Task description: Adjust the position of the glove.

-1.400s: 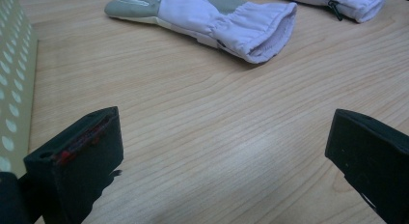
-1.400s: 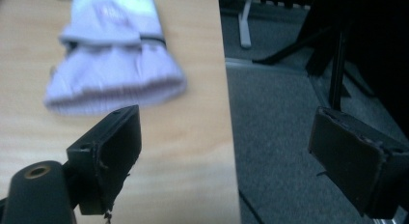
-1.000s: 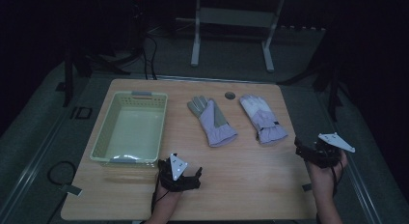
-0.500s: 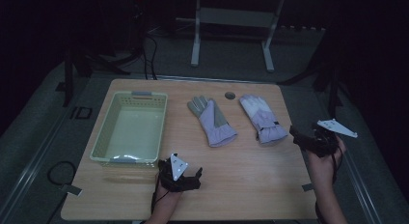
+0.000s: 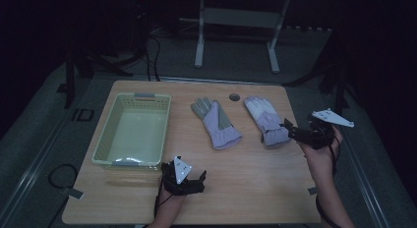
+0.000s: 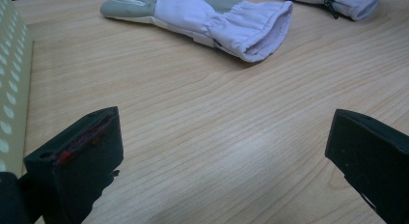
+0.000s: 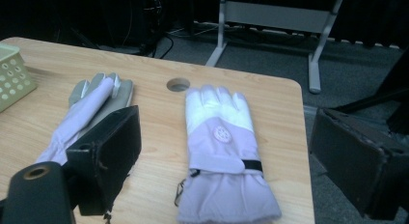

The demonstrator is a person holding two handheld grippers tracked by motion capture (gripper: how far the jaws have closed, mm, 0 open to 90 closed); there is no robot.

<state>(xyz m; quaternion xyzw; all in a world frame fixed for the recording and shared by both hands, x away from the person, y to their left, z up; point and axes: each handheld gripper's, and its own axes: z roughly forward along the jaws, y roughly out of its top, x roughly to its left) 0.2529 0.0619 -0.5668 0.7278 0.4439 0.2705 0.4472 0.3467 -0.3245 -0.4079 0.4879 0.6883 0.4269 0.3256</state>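
The wooden table (image 5: 246,188) carried a pale basket (image 5: 133,132) just left of the left gripper (image 5: 189,181), whose jaws stood spread, empty. The right gripper (image 5: 290,129), jaws spread wide, hovered at the cuff of the right glove (image 7: 222,151); the left glove (image 5: 215,122) lay beyond, leftward.

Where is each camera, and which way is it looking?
High view: sits above the person's side, looks forward and down on the table; forearms, left hand-held gripper and right hand-held gripper show.
Left gripper view: rides the left hand-held gripper, looks low across the wood at the palm-up glove; its open jaws show.
Right gripper view: rides the right hand-held gripper, faces the logo glove; its open jaws show.
Shared: all show both gloves and the basket.
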